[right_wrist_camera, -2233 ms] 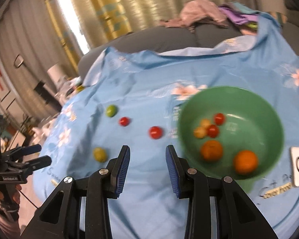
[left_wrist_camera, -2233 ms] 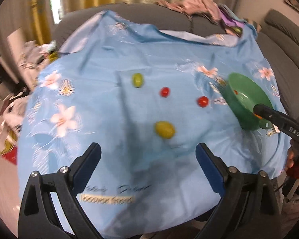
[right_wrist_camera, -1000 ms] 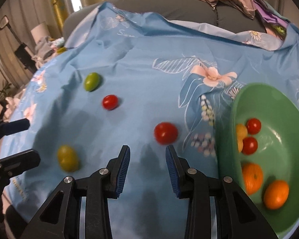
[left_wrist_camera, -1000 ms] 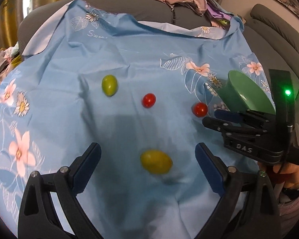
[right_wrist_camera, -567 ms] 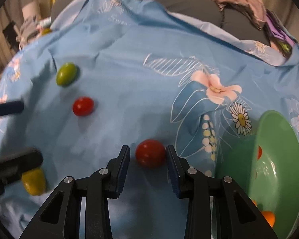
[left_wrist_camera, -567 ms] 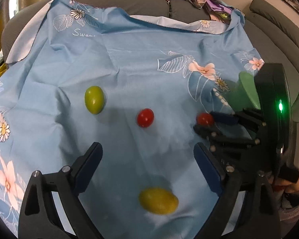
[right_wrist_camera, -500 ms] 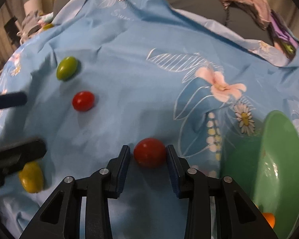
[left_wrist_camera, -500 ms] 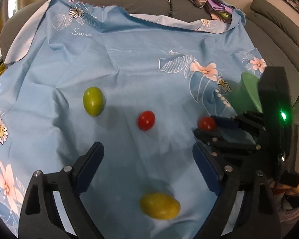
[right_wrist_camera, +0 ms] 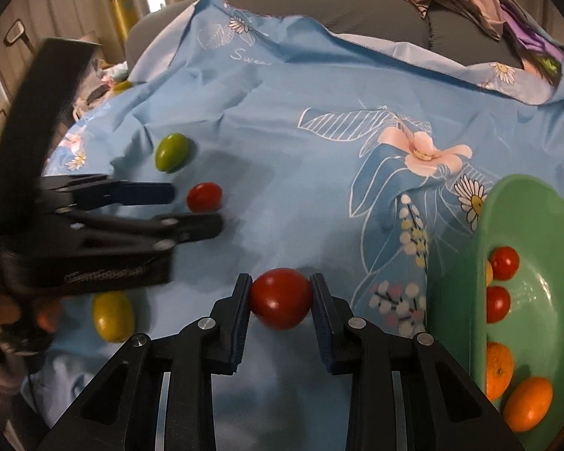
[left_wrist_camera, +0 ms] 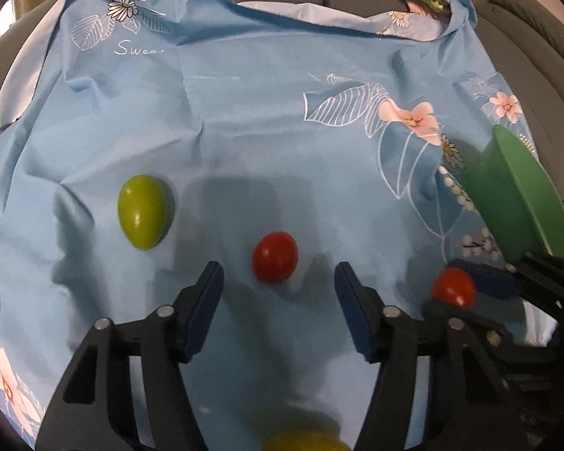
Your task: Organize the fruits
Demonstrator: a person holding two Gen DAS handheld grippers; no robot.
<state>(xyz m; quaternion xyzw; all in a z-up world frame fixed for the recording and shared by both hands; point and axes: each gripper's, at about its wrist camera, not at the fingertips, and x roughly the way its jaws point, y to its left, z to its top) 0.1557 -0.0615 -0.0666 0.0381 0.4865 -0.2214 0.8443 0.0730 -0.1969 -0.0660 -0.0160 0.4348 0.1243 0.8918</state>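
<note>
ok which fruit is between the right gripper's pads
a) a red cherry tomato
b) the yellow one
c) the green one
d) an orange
a: in the right wrist view the right gripper has both pads pressed against a red cherry tomato on the blue cloth.

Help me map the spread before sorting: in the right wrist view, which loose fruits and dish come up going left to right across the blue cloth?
Yellow-green oval fruit → green oval fruit → small red tomato → larger red tomato between the right gripper pads → green plastic bowl holding tomatoes and oranges.
</note>
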